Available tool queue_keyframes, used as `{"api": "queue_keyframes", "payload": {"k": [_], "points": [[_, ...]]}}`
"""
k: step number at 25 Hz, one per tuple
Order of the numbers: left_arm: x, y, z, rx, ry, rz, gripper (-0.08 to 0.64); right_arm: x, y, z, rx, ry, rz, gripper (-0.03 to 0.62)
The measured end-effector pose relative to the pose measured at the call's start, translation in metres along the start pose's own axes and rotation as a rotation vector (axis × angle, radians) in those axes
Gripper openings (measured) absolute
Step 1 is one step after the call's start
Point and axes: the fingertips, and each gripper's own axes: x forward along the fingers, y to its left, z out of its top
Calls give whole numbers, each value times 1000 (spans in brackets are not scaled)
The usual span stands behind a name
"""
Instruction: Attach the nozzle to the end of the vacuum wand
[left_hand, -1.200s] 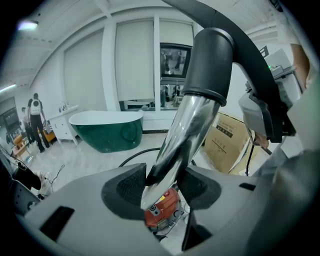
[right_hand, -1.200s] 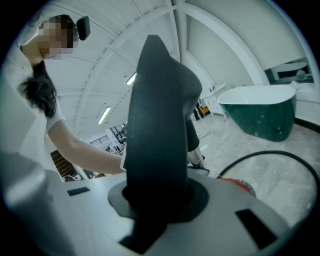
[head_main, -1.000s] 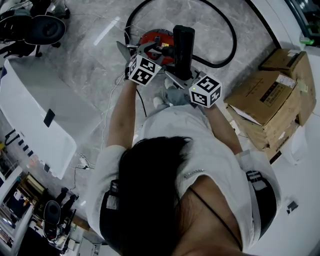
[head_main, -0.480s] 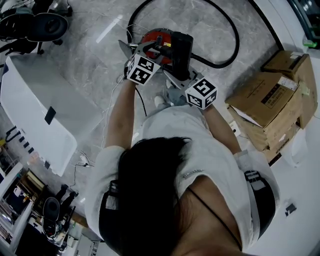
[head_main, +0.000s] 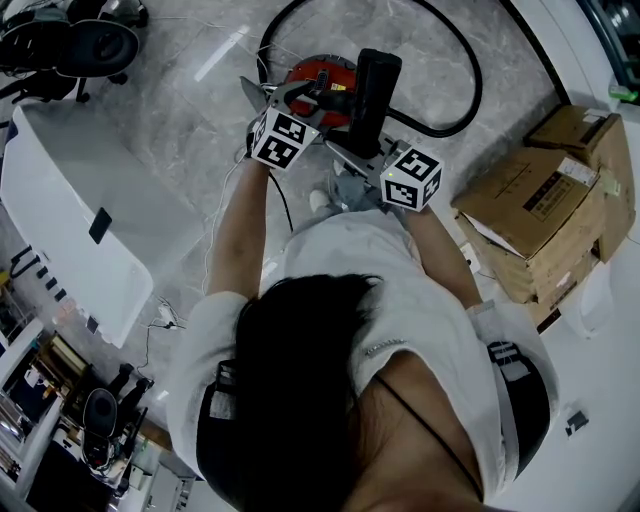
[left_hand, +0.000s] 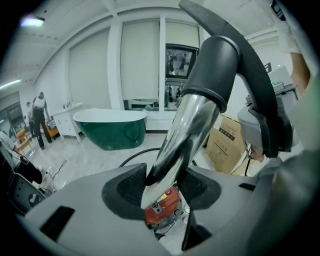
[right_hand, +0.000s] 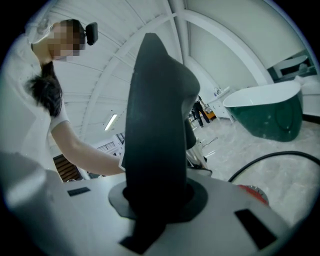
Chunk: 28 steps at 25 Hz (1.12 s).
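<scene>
**Both grippers on the vacuum parts, held over the canister**

Nearest: person's arms reach out over the floor. Right gripper has its jaws pinched on the black nozzle, which stands up between them. Left gripper just left of it, pads clamped on the chrome wand. The nozzle's collar sits over the wand's upper end. Below them, on the marble floor: red vacuum canister, black hose looping beyond. Cardboard boxes right. Far: green bathtub.
</scene>
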Motion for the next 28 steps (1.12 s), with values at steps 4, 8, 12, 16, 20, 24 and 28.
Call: {"api": "queue_keyframes", "payload": {"k": [4,8,12,16,20,24,28], "points": [[-1,1,1,-2,-2,1,187,1,1,1,13,3,25,61],[-1,2,0,-2,2,-5,187,1,4,2,33,18,57,61],[-1,1,0,3,7,-15,187,3,3,0,-13,48,12,60],[0,1,0,5,9,-14,187,4,2,-3,-54,79,-39,60],[-1,1,-1,0,9,-11,187,5,1,-7,-100,115,-62,60],[0,-1,-1,-8,15,-10,187,5,0,-10,-119,108,-67,60],[-2,1,-1,1,20,-11,187,6,2,-9,-55,127,-33,60]]}}
